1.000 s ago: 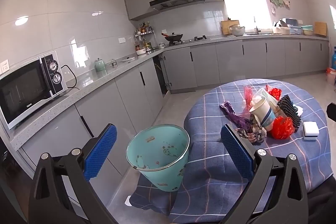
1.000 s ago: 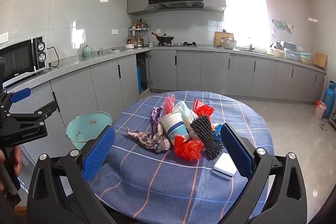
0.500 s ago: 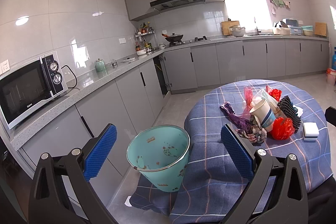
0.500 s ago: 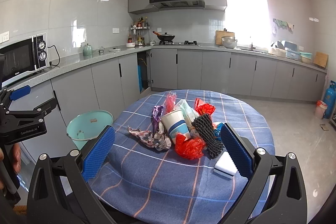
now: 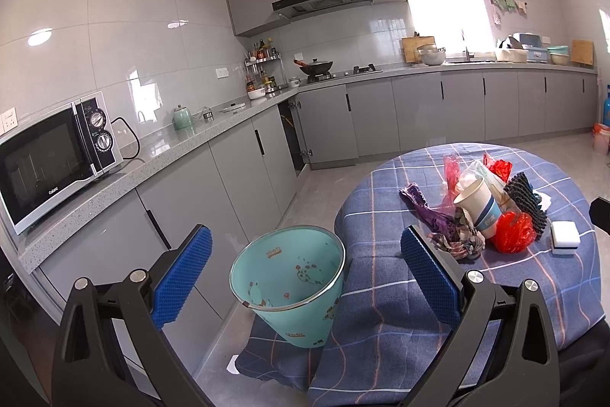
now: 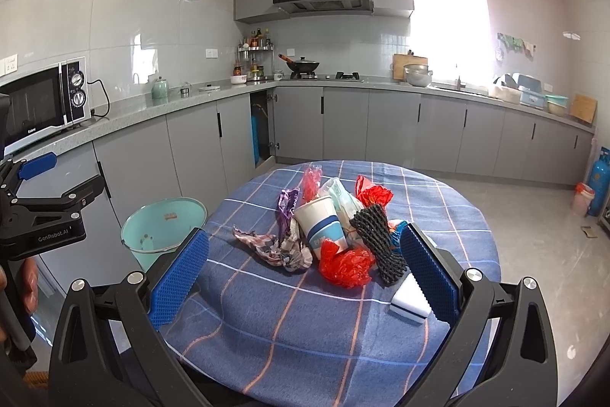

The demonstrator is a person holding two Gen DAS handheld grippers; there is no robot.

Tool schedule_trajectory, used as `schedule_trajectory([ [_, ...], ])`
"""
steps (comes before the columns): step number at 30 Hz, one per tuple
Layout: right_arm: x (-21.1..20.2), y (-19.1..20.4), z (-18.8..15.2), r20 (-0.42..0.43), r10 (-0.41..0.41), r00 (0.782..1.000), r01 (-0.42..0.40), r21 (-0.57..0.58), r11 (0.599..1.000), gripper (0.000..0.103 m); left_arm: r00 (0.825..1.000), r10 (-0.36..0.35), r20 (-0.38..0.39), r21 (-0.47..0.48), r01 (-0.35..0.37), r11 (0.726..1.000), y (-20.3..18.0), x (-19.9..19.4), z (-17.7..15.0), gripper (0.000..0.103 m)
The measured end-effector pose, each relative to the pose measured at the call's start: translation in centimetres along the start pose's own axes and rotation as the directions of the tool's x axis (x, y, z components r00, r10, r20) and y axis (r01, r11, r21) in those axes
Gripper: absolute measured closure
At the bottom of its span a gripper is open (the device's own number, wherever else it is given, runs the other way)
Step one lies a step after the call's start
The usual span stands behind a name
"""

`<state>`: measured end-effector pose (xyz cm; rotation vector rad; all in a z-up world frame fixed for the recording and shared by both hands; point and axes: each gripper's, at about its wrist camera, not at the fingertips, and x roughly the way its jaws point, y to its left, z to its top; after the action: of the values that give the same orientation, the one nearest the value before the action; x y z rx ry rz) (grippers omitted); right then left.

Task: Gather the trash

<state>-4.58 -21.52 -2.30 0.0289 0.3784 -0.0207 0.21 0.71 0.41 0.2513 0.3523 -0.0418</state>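
A pile of trash lies on the round table with the blue checked cloth (image 6: 305, 323): a paper cup (image 6: 320, 226), a red plastic bag (image 6: 345, 264), a black foam net (image 6: 377, 243), a crumpled checked wrapper (image 6: 274, 248) and a purple wrapper (image 6: 286, 205). The pile also shows in the left wrist view, with the cup (image 5: 478, 206) on its side. A teal bin (image 5: 289, 277) stands on the floor left of the table, also seen in the right wrist view (image 6: 164, 227). My left gripper (image 5: 305, 273) is open and empty above the bin. My right gripper (image 6: 303, 277) is open and empty, short of the pile.
A white sponge with a blue base (image 6: 410, 298) lies at the table's right edge. Grey cabinets and a counter with a microwave (image 5: 49, 155) run along the left wall. A blue gas cylinder (image 6: 598, 184) stands at the far right.
Both grippers have drifted only slightly; the pile sits a little nearer in the right wrist view. Nothing was taken hold of or let go.
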Motion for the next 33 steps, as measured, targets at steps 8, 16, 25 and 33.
schedule_trajectory([
  [8,0.18,0.19,-0.01,0.0,0.001,1.0,-0.001,-0.004,1.0,0.004,1.0,0.002,0.003,-0.001,-0.002,1.0,0.02,0.0,-0.06,0.005],
  [16,0.18,0.26,0.02,0.0,0.001,1.0,-0.001,-0.005,1.0,0.004,1.0,0.002,0.003,-0.001,-0.002,1.0,0.05,0.04,-0.07,0.005],
  [25,0.16,0.26,-0.01,0.003,0.0,1.0,0.0,-0.002,1.0,0.004,1.0,0.001,0.003,-0.003,-0.001,1.0,0.05,0.04,-0.06,0.005],
  [33,0.15,0.2,0.02,0.004,0.0,1.0,0.0,0.0,1.0,0.004,1.0,0.0,0.001,-0.003,0.0,1.0,0.0,0.05,-0.08,0.005],
])
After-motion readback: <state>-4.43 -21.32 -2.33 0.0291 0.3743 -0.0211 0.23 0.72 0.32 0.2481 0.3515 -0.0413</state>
